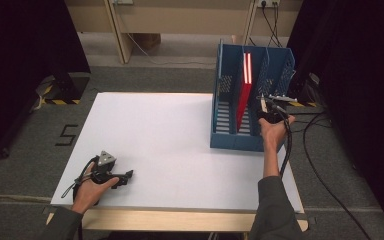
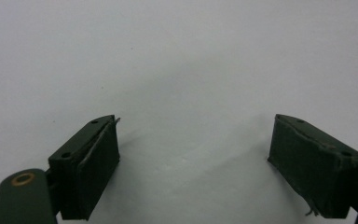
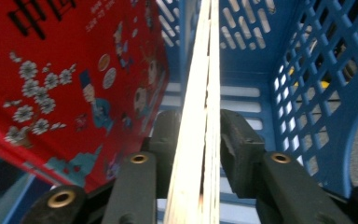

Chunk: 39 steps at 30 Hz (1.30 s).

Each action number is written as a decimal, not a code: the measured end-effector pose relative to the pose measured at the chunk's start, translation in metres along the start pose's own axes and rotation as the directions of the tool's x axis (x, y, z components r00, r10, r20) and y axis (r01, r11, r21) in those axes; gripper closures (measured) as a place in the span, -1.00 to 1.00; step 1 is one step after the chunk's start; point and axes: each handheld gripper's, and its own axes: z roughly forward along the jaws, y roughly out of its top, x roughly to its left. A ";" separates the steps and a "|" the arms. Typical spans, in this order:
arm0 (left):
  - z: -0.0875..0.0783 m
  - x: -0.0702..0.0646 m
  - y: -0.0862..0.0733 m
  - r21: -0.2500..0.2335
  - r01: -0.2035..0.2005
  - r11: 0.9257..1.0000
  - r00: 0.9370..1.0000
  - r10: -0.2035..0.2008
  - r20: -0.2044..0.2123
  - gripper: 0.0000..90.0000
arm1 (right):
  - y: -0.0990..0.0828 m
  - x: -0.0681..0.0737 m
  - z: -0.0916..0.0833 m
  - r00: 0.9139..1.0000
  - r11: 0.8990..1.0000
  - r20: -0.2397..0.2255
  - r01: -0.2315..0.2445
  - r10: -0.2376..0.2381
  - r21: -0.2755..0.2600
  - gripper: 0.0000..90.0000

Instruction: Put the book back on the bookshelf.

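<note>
The fingers of our right gripper (image 3: 198, 154) straddle the page edge of a thin book (image 3: 200, 93) standing in the blue file rack (image 1: 230, 137), beside a red book (image 1: 243, 95); whether they press it, we cannot tell. Our left gripper (image 2: 193, 163) rests wide over the white counter (image 1: 170, 145).

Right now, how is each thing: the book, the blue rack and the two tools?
Book: upright in the rack's middle slot, red cover, page edges between the right tool's jaws.
Blue rack: standing on the table.
Table: white, flat.
Right tool: astride the book.
Left tool: open, holding nothing, low over the table.
</note>
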 end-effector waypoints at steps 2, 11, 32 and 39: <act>0.000 0.000 0.000 0.000 0.000 1.000 1.000 0.000 0.000 -0.68 | 0.000 0.001 -0.003 1.000 1.000 -0.001 0.008 -0.008 -0.004 0.48; 0.000 0.000 0.000 -0.002 0.001 1.000 1.000 -0.001 0.000 -0.68 | -0.007 0.002 -0.024 0.999 0.999 -0.037 -0.002 0.001 -0.046 0.35; 0.000 0.000 -0.001 0.000 0.002 1.000 1.000 -0.002 0.004 -0.68 | -0.028 -0.004 -0.053 0.993 0.996 -0.081 0.077 -0.080 -0.042 0.55; 0.000 0.000 -0.001 -0.005 0.003 1.000 1.000 -0.003 0.004 -0.68 | -0.018 -0.004 -0.041 0.995 0.997 -0.073 0.070 -0.072 -0.041 0.55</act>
